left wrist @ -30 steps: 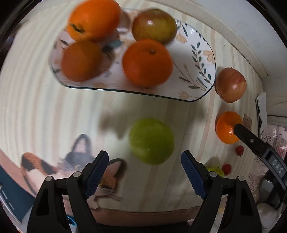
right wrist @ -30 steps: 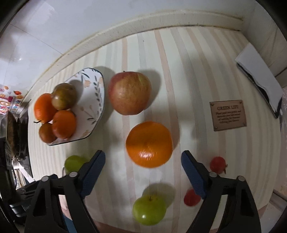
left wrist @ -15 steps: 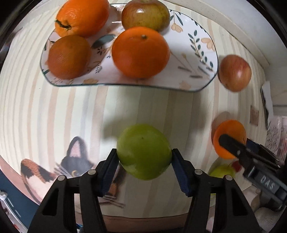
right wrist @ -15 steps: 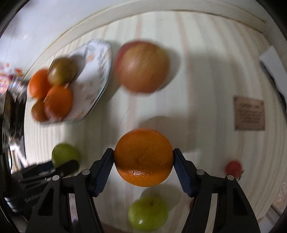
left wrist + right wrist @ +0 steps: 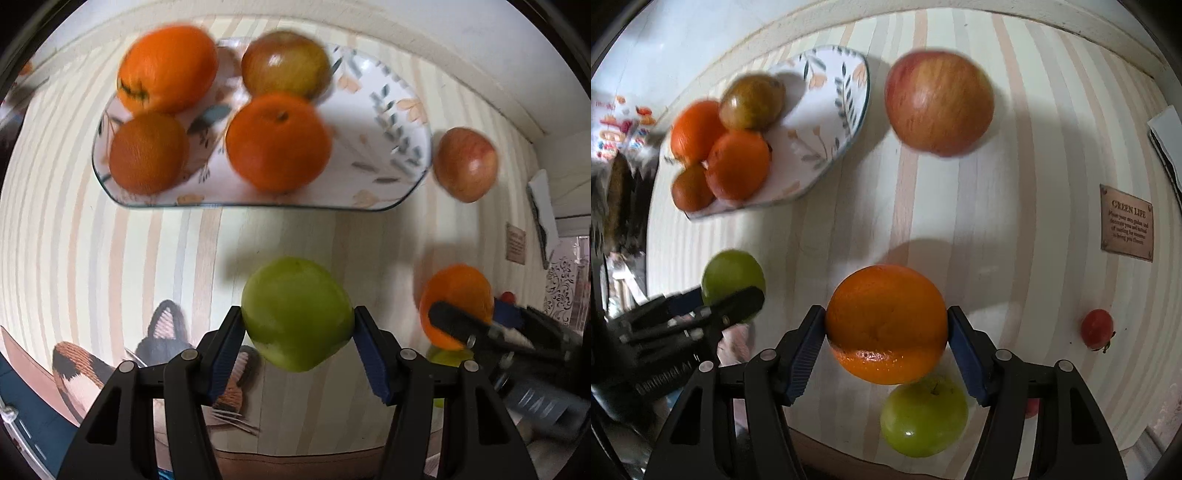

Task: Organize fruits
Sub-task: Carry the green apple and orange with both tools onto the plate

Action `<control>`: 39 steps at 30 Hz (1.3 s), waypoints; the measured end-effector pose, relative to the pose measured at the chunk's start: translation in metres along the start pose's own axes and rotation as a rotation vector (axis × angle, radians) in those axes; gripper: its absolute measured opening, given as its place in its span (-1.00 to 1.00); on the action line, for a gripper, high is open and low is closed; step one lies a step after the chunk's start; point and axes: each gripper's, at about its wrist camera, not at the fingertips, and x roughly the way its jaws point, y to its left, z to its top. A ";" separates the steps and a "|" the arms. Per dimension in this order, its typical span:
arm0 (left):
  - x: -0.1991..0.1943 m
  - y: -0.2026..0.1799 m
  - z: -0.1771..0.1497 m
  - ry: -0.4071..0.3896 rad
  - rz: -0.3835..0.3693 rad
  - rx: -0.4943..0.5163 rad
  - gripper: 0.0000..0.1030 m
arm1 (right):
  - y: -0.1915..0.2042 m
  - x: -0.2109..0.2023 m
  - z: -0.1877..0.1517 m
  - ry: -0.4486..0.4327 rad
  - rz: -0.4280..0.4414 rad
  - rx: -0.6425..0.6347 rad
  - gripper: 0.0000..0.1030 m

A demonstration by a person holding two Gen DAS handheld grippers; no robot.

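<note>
Green apple [image 5: 295, 314] now sits pinched between the pads of your left gripper [image 5: 298, 354]; a second ago it lay on the striped tabletop [image 5: 110, 258] with the jaws spread around it. Same story on the right: your right gripper [image 5: 886, 354] has closed on the orange [image 5: 886, 323], which was loose on the table a second back. Both fruits look lifted, each with its shadow on the wood beyond it.

Floral plate [image 5: 391, 122] ahead already carries three oranges and a dull red-green apple; its right half is bare. Judgement: both grasps are done, carry to the plate comes next.

Still out on the table: a red apple [image 5: 938, 103] just beside the plate, a second green apple [image 5: 923, 413], a small red tomato [image 5: 1096, 328].
</note>
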 end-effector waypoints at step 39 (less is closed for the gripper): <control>-0.019 -0.026 0.090 -0.127 0.007 -0.149 0.11 | 0.052 0.029 0.192 0.187 0.155 -0.041 0.52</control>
